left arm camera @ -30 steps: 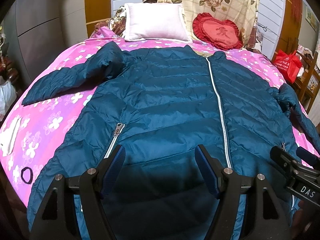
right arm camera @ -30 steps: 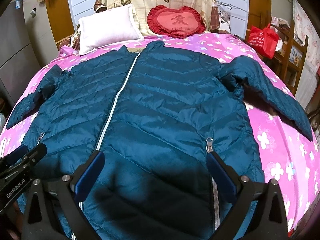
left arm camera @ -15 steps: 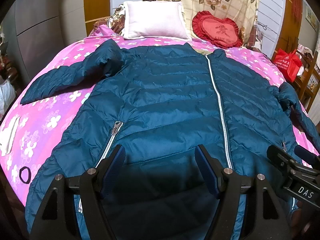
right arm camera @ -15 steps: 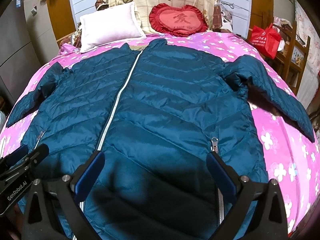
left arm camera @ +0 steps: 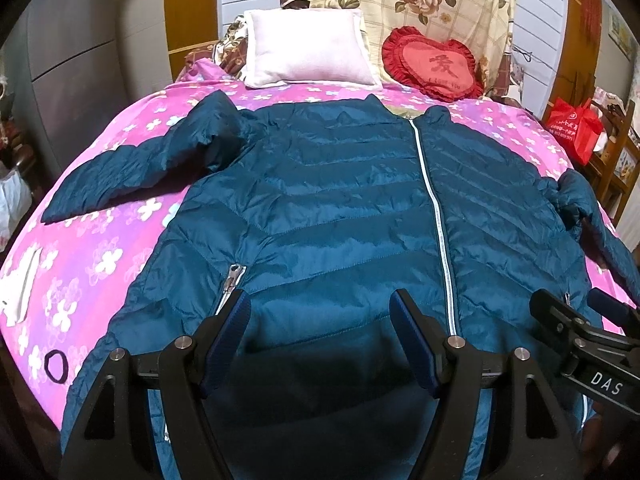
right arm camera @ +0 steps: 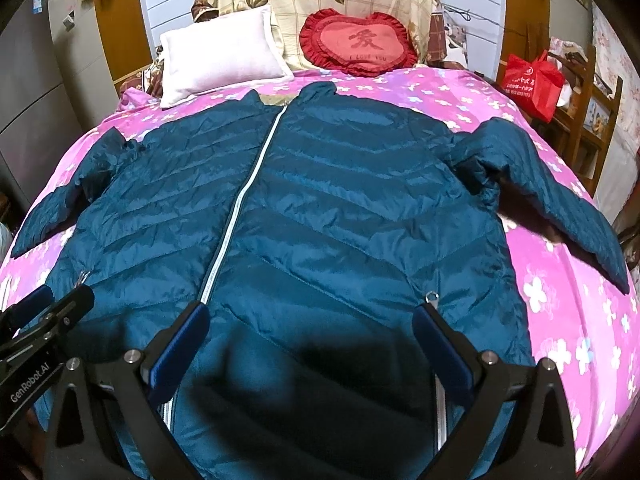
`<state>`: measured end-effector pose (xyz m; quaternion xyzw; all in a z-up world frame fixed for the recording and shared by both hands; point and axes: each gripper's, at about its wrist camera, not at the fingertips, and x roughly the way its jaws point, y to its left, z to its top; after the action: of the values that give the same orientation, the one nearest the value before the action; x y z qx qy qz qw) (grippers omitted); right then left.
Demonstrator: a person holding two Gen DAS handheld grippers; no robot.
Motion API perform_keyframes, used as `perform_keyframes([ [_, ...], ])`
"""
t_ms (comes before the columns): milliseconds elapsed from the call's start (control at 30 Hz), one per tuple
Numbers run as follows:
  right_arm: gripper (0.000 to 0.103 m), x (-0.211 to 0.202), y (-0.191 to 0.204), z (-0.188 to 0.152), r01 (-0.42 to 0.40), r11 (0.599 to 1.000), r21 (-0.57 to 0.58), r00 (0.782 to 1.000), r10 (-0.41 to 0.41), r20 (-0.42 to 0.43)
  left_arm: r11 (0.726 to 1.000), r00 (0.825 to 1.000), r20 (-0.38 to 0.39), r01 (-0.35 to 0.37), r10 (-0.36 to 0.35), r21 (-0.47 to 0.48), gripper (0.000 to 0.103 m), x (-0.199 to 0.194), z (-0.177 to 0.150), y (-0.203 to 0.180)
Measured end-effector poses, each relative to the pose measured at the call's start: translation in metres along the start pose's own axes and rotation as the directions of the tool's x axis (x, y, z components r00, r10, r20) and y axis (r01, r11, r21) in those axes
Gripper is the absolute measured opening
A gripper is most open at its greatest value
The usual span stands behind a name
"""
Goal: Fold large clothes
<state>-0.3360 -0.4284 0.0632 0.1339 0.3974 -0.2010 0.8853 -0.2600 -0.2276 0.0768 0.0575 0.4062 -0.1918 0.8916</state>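
- A teal quilted jacket (left arm camera: 340,208) lies front-up and zipped, spread flat across a bed (left arm camera: 100,248) with a pink flowered cover.
- Its collar points toward the far end, where a white pillow (left arm camera: 306,50) and a red heart cushion (left arm camera: 434,64) lean.
- The sleeves (right arm camera: 552,188) stretch out to either side over the cover; the left one (left arm camera: 136,168) bends at the shoulder.
- A white zip (left arm camera: 438,216) runs down the middle, and a pocket zip (left arm camera: 232,276) shows on each half.
- The left gripper (left arm camera: 320,338) hangs over the hem on the jacket's left half, jaws wide apart, nothing between the blue pads (left arm camera: 412,338).
- The right gripper (right arm camera: 310,352) hangs over the hem on the right half, jaws likewise spread and empty; whether either touches the cloth cannot be told.
- A black hair tie (left arm camera: 55,366) lies on the cover near the left edge.
- A red bag (right arm camera: 532,82) sits beside the bed on the right.
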Motion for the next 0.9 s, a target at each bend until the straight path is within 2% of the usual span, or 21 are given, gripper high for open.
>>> perform_keyframes([
  [333,0.103,0.003,0.005,0.012,-0.006,1.000,0.002,1.000,0.006,-0.007,1.000,1.000,-0.001,0.011,-0.011,-0.014,0.047,0.003,0.000,0.001],
  [900,0.103,0.011,0.007,0.011,-0.014,1.000,0.008,1.000,0.015,-0.020,1.000,1.000,-0.022,0.005,-0.006,-0.029,0.047,0.013,-0.003,0.006],
])
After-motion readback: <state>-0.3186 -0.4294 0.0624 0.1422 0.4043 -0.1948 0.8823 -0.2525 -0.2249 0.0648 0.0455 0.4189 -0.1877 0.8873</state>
